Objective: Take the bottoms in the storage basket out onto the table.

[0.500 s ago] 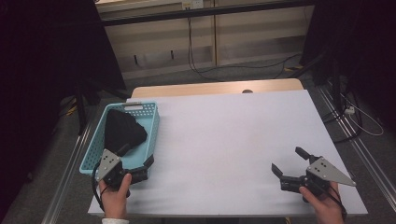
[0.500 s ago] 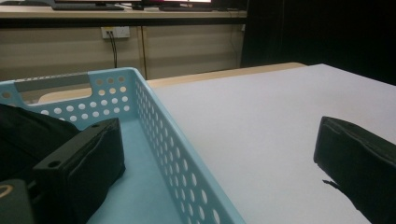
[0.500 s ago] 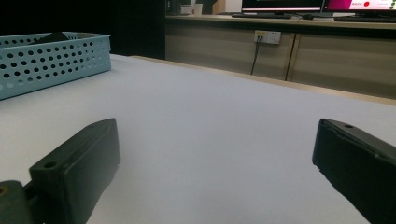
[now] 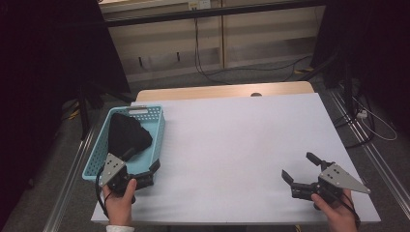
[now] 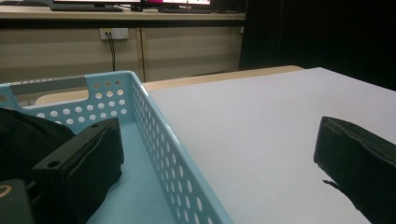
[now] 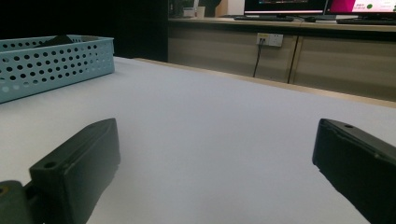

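Step in hand, best guess: L claw going for the black cloth in the light-blue perforated basket. L claw jaws spread wide, straddling the basket's long wall on the open-table side near its near corner: in the left gripper view one jaw sits inside the basket just beside the cloth, the other outside over the white table. Nothing pinched yet.

R claw is well apart from the basket, low over the table's near edge on the far side from it. Jaws spread, empty; looks idle.

Cloth: black, soft, crumpled into a loose mound, matte, no visible print. Lies in the basket's middle and far part, toward the wall away from the open table, and rises about to rim height. Can't tell whether it's a garment or a bag.

Next move, as judged: L claw needs to shift fully inside the basket, both jaws clear of the wall, then come down on a raised fold and close. Risk: closing where it stands would clamp the basket wall, not the cloth. Limp fabric may also drag on the rim when lifted.
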`<state>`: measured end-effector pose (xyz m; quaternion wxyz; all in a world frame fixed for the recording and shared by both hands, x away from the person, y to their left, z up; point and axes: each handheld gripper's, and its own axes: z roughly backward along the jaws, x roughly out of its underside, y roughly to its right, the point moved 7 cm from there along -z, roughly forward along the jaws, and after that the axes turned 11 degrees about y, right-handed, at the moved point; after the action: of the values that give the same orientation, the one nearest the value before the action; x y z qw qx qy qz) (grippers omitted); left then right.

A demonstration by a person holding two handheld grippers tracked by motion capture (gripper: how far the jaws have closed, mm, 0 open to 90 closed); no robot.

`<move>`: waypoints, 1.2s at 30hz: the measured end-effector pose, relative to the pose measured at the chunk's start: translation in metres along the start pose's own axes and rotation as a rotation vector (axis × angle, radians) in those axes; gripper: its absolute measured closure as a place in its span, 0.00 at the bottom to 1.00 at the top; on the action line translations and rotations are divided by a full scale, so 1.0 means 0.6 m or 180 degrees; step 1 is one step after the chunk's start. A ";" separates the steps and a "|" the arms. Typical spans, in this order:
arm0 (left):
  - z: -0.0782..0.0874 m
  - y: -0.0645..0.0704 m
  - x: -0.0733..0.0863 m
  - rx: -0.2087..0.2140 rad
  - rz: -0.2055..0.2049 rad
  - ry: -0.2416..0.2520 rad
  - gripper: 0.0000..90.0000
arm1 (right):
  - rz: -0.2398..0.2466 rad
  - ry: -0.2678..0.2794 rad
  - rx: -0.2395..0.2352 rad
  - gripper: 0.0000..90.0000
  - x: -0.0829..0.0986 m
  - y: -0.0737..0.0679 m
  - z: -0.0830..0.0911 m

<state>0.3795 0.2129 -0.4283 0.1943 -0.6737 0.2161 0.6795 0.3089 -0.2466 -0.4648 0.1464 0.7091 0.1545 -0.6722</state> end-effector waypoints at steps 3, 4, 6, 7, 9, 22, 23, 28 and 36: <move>-0.001 0.001 -0.002 0.0002 -0.0001 -0.0005 0.02 | -0.0001 0.0015 0.0011 0.00 -0.001 0.002 0.000; -0.001 0.001 -0.003 -0.0007 -0.0015 -0.0013 0.02 | -0.0004 0.0017 0.0008 0.00 -0.001 0.002 0.000; -0.003 0.004 -0.008 -0.0021 -0.0104 -0.0038 0.02 | 0.0002 0.0018 -0.0011 0.00 -0.001 0.000 0.000; -0.005 0.006 -0.011 -0.0007 -0.0096 -0.0036 0.02 | -0.0002 0.0022 -0.0011 0.00 -0.001 0.000 0.000; -0.008 0.008 -0.016 0.0012 -0.0049 0.0000 0.02 | 0.0000 0.0003 -0.0020 0.00 0.000 -0.002 0.001; -0.019 -0.001 -0.043 -0.0013 0.0016 0.0049 0.02 | 0.0030 -0.0007 -0.0055 0.00 0.000 -0.005 0.002; -0.020 -0.004 -0.052 -0.0032 0.0027 0.0072 0.02 | 0.0029 -0.0006 -0.0060 0.00 0.000 -0.005 0.002; -0.024 -0.012 -0.067 -0.0046 0.0005 0.0092 0.02 | 0.0005 -0.0007 -0.0078 0.00 0.000 -0.006 0.002; -0.034 -0.028 -0.079 -0.0097 0.0036 0.0082 0.02 | 0.0017 -0.0015 -0.0093 0.00 0.000 -0.006 0.002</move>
<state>0.4065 0.2167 -0.3814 0.1773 -0.6840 0.2120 0.6751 0.3060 -0.2437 -0.4652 0.1589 0.7057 0.1621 -0.6711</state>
